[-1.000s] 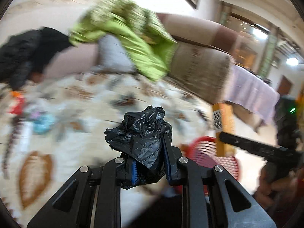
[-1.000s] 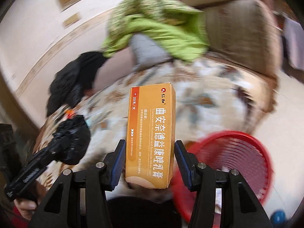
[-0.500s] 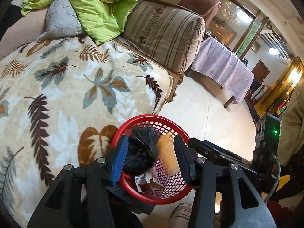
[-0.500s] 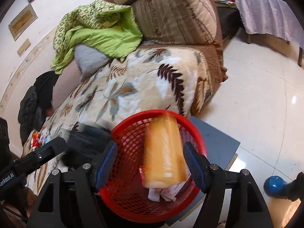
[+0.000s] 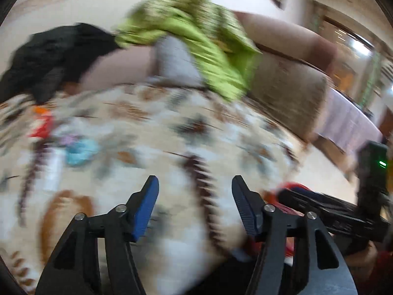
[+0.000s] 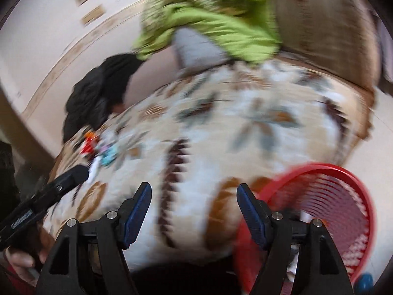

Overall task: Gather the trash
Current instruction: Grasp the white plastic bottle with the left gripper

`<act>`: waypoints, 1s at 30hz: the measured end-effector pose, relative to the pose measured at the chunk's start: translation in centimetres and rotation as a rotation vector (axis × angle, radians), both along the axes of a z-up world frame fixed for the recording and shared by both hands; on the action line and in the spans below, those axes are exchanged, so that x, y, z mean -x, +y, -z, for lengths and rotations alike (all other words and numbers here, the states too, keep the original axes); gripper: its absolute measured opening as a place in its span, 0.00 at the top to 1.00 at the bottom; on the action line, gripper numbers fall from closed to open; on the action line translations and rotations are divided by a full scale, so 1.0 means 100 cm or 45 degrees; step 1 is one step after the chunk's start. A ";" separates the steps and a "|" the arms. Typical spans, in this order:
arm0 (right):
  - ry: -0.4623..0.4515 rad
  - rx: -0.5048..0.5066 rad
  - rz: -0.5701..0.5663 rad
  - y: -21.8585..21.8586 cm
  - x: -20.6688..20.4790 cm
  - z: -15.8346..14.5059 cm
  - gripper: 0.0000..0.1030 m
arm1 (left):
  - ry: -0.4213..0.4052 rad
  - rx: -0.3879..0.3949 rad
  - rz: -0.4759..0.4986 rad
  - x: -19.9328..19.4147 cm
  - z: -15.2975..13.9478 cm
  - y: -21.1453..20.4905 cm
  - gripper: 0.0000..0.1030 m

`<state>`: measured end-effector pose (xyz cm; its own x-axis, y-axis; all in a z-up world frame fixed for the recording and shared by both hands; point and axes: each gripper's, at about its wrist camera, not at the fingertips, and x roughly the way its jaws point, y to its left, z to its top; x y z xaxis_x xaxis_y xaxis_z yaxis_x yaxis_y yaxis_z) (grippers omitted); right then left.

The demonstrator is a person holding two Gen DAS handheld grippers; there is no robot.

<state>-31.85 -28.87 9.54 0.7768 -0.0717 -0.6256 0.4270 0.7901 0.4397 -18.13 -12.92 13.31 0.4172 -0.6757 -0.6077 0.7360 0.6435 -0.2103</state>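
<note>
Both views are motion-blurred. My left gripper (image 5: 195, 184) is open and empty above the leaf-patterned blanket (image 5: 172, 132) on the sofa. My right gripper (image 6: 194, 191) is open and empty above the same blanket (image 6: 221, 127). The red mesh basket (image 6: 326, 196) stands low at the right of the right wrist view; only a red sliver of it (image 5: 292, 186) shows in the left wrist view. A small heap of trash lies on the blanket's left part: red, blue and white pieces (image 5: 63, 145), also in the right wrist view (image 6: 100, 150).
A green quilt (image 5: 196, 39) over a grey pillow (image 5: 176, 61) and a black jacket (image 5: 56, 54) lie at the sofa's back. A striped brown cushion (image 5: 287, 98) is at the right. A draped table (image 5: 348, 120) stands beyond. The other gripper (image 5: 331, 209) crosses the lower right.
Both grippers let their loads, the black bag and the orange box, drop into the red basket, then swung back up and left toward the sofa. Both are now empty.
</note>
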 end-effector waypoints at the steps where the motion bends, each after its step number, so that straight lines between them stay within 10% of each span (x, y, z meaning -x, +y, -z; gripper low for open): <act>1: -0.004 -0.003 -0.039 0.007 -0.015 -0.001 0.26 | -0.008 -0.010 -0.092 -0.017 0.001 0.016 0.41; 9: 0.002 -0.041 -0.265 0.061 -0.128 0.009 0.26 | -0.015 -0.107 -0.541 -0.135 0.029 0.087 0.41; 20: 0.034 -0.093 -0.337 0.061 -0.198 0.019 0.26 | 0.250 -0.259 -0.551 -0.224 0.113 0.064 0.68; 30: 0.124 -0.222 -0.478 0.056 -0.334 0.043 0.40 | 0.162 -0.183 -0.584 -0.216 0.088 0.091 0.72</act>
